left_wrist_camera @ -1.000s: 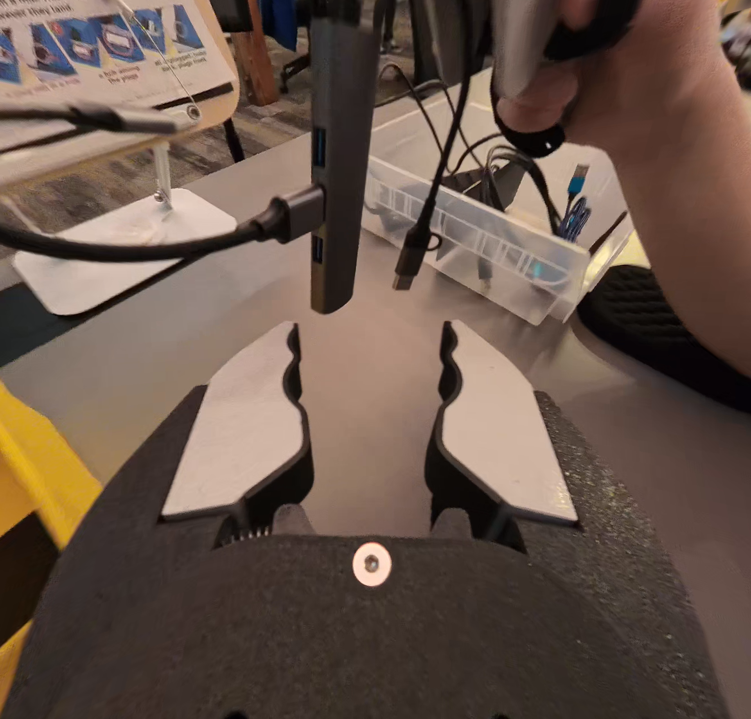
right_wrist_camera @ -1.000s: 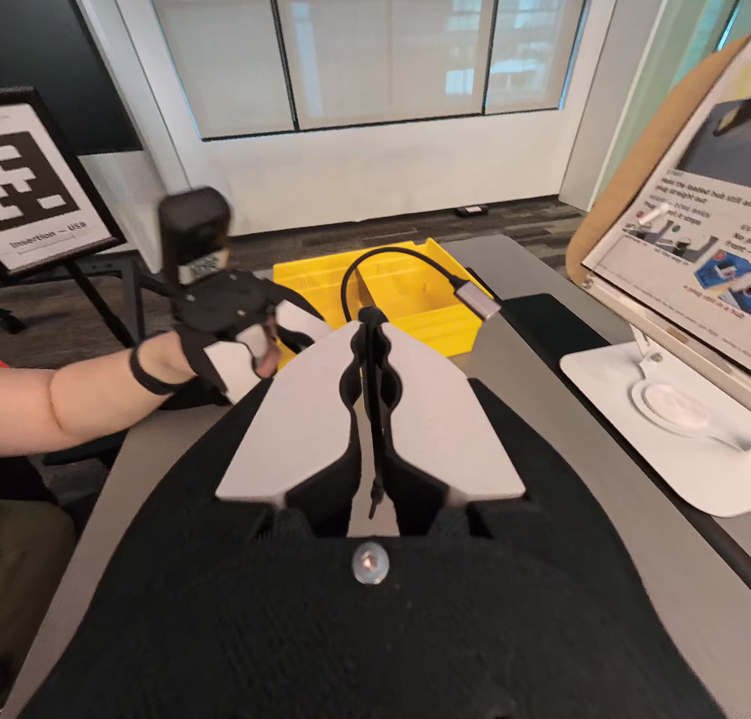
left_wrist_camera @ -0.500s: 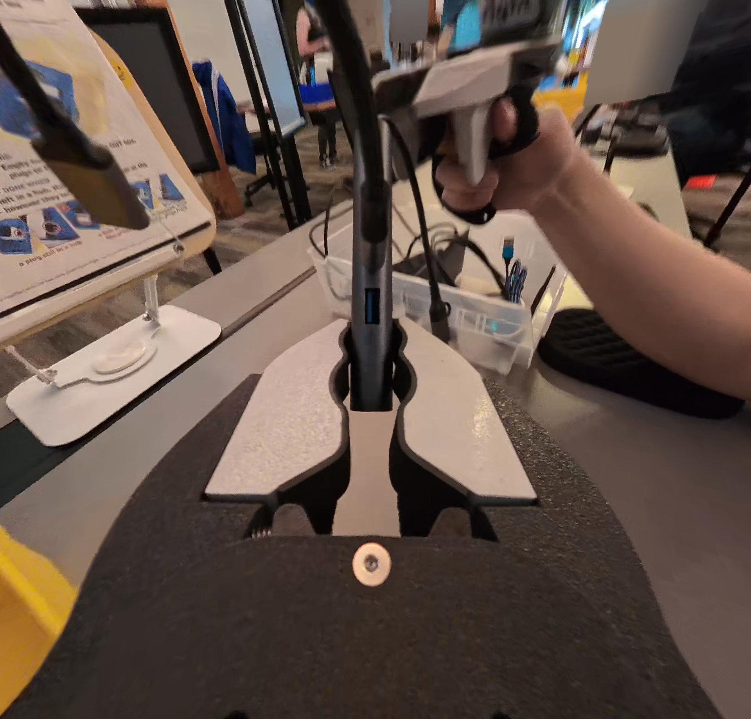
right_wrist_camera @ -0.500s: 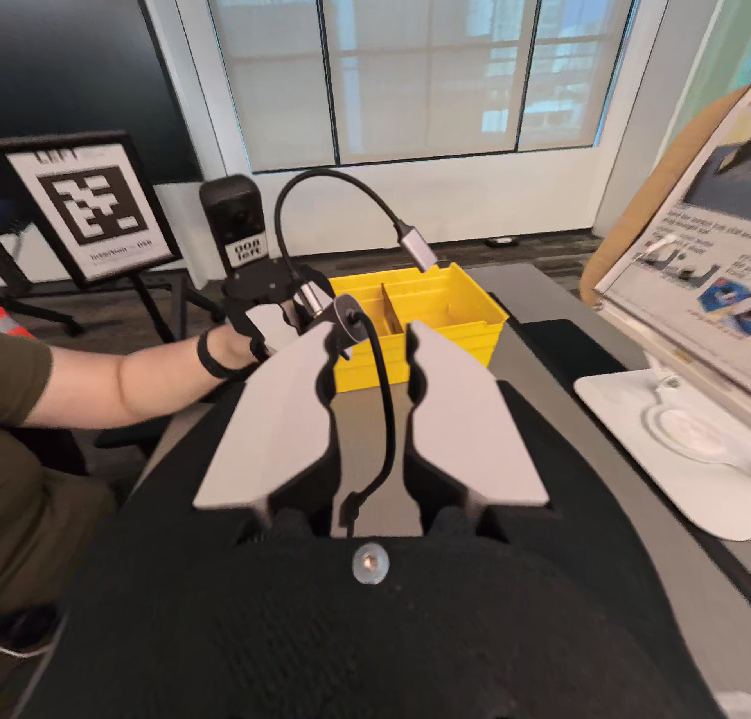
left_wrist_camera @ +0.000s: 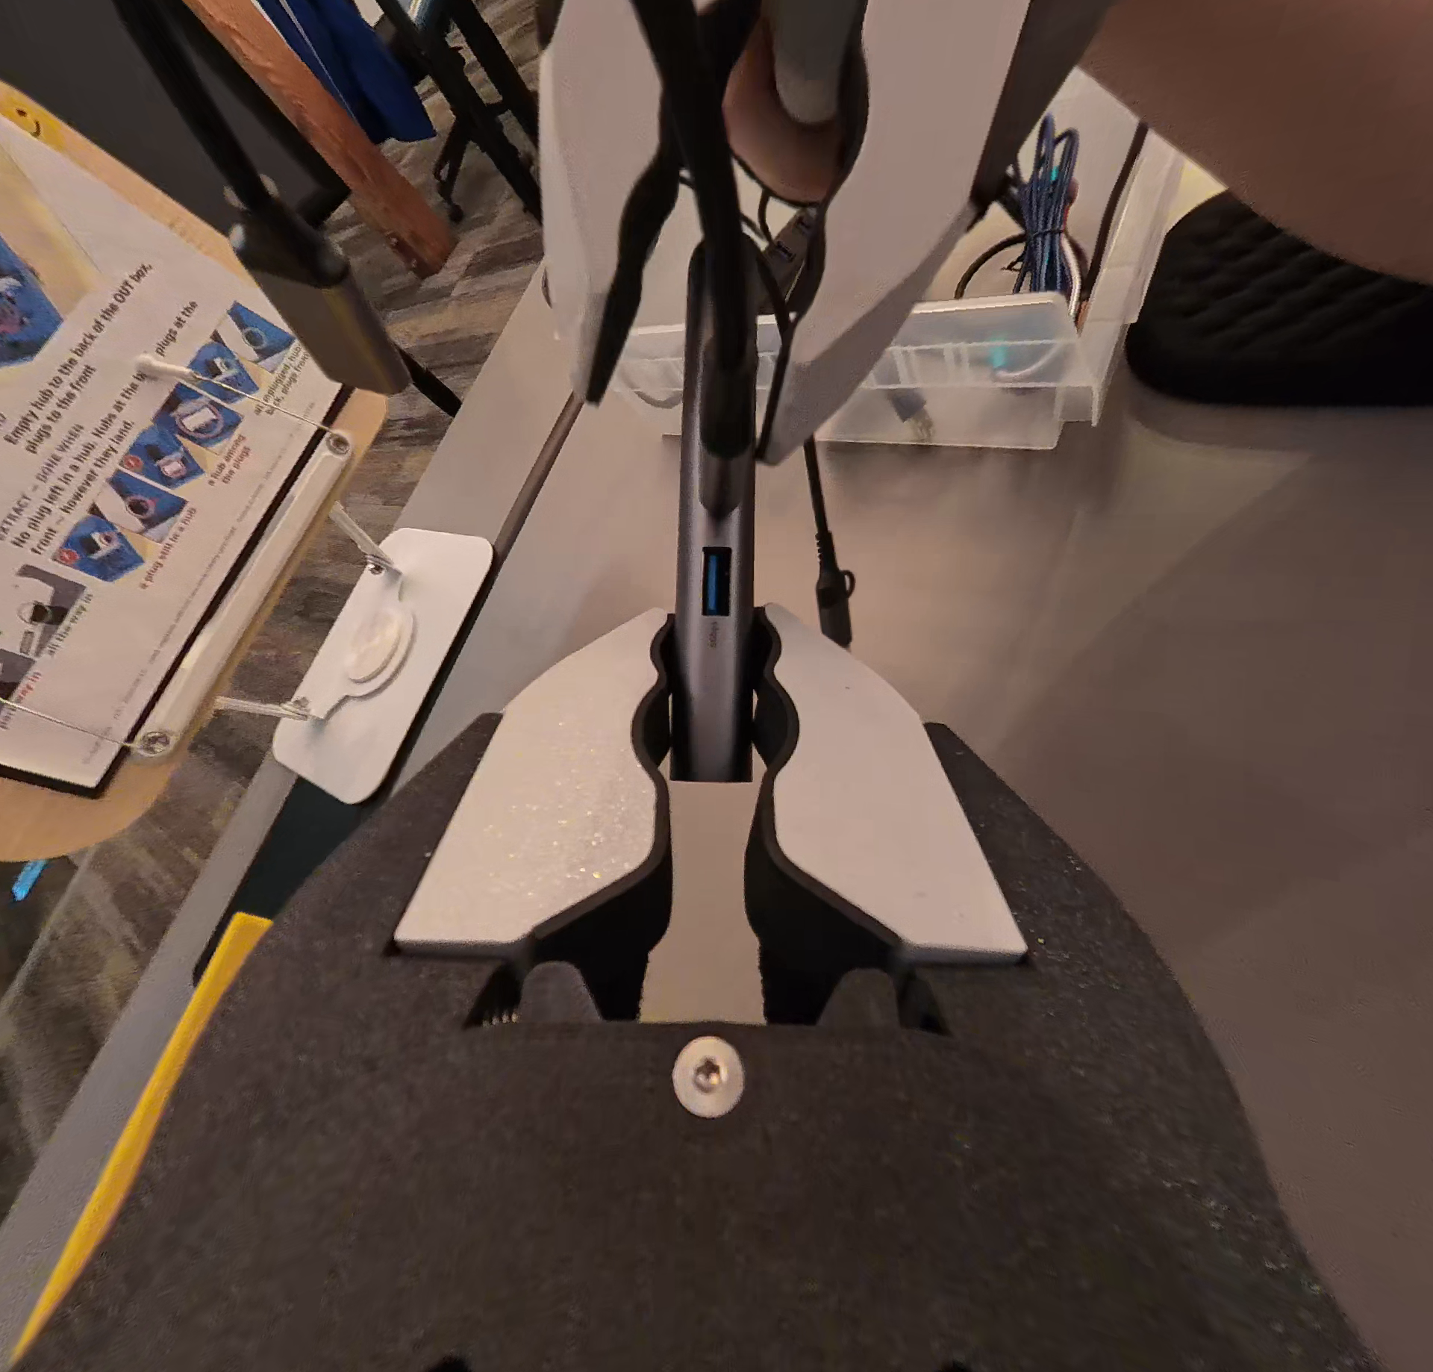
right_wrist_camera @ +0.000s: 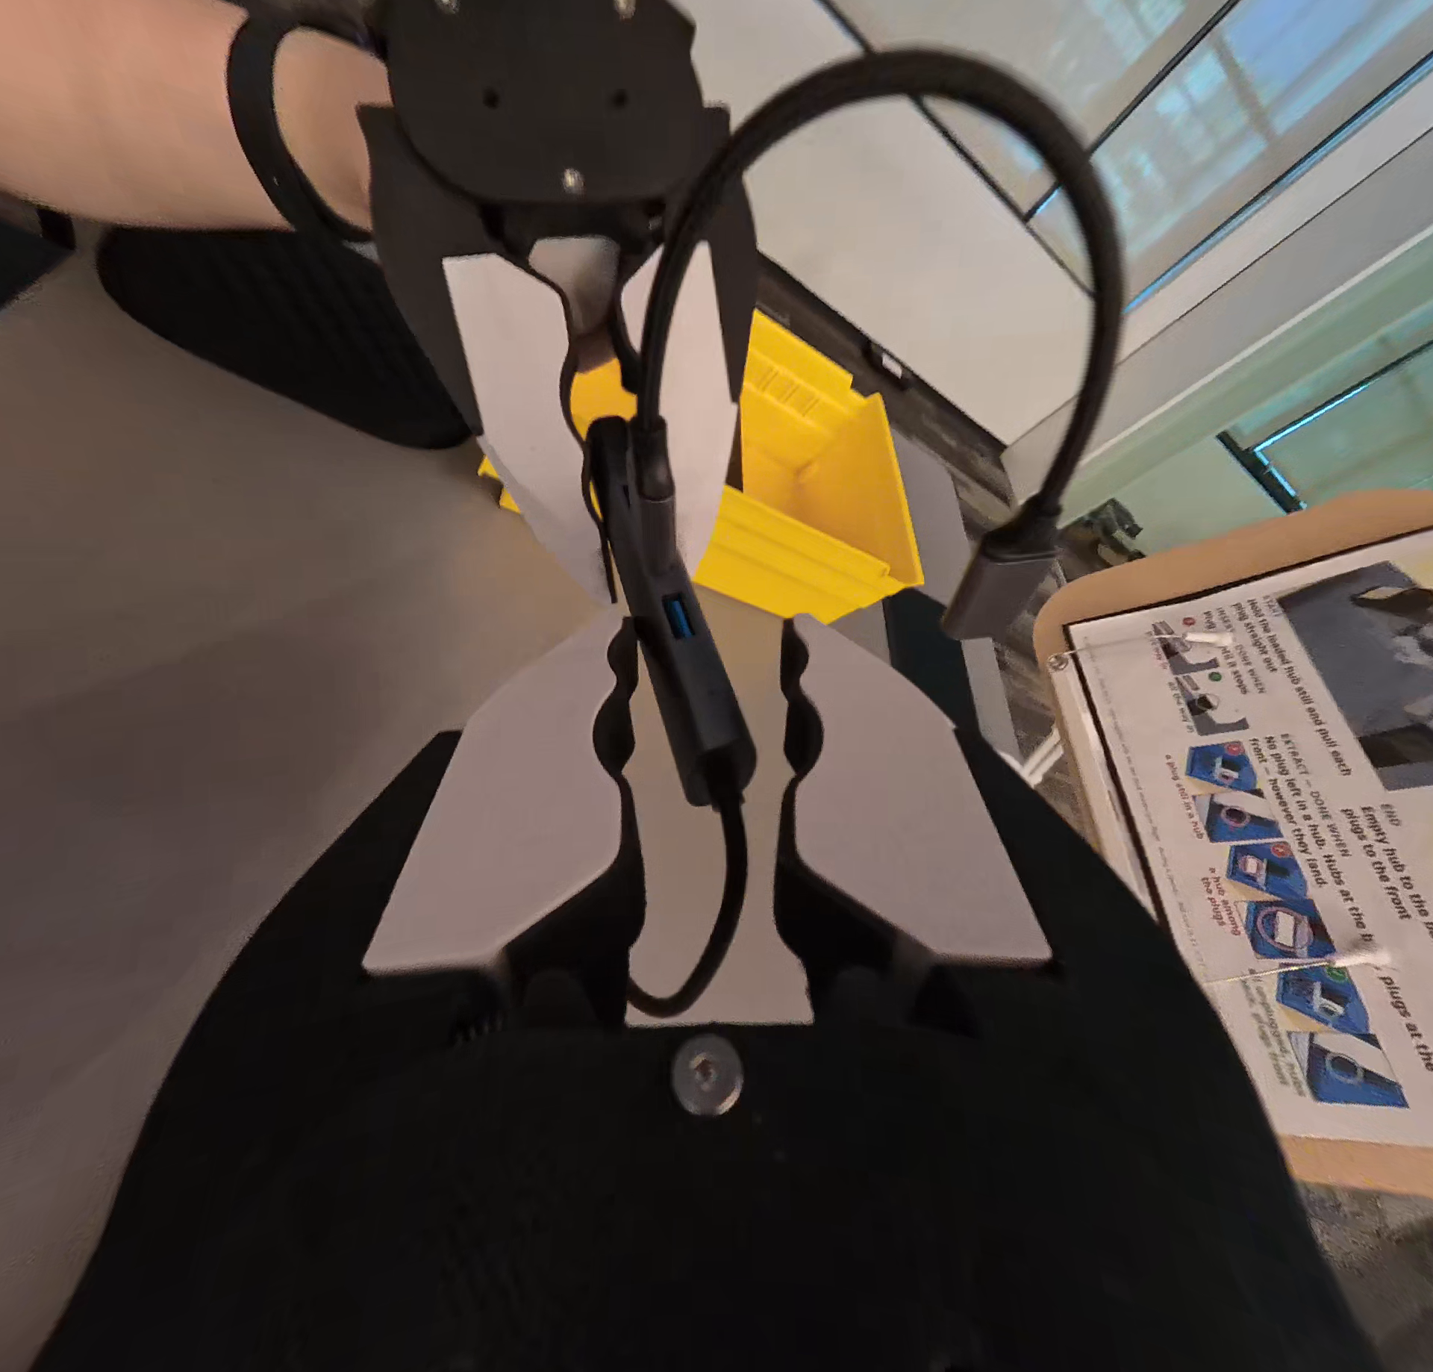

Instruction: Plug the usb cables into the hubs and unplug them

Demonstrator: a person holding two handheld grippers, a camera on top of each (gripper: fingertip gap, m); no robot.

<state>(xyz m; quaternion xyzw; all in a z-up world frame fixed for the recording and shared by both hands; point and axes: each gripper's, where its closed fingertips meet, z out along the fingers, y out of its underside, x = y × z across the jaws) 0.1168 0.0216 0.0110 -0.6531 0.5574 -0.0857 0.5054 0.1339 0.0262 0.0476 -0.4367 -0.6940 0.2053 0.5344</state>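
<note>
— Grey tabletop [left_wrist_camera: 1124, 598] runs under both your tools, right?

— Yes, with a clear plastic bin [left_wrist_camera: 977, 373] of cables at your 1 o'clock in the left wrist view, and a yellow bin [right_wrist_camera: 814, 513] at 12 o'clock in the right wrist view. An instruction sheet [right_wrist_camera: 1272, 854] on a stand sits at 3 o'clock there.

— What is your left gripper [left_wrist_camera: 712, 683] doing?

— Its fingers are pinched on the lower end of the grey hub [left_wrist_camera: 713, 559], which stands upright between them, one blue port facing you just above the tips.

— And the right gripper [right_wrist_camera: 707, 683]?

— You hold it spread apart. The hub's far end lies between its fingers, and whether either finger touches it I cannot tell. A thin black cable [right_wrist_camera: 698, 924] curls from that end back toward the gripper's base.

— Anything else on the hub?

— Its thick black lead [right_wrist_camera: 1008, 195] arcs up to 1 o'clock and ends in a grey plug [right_wrist_camera: 1000, 582] hanging free at 3 o'clock.
</note>
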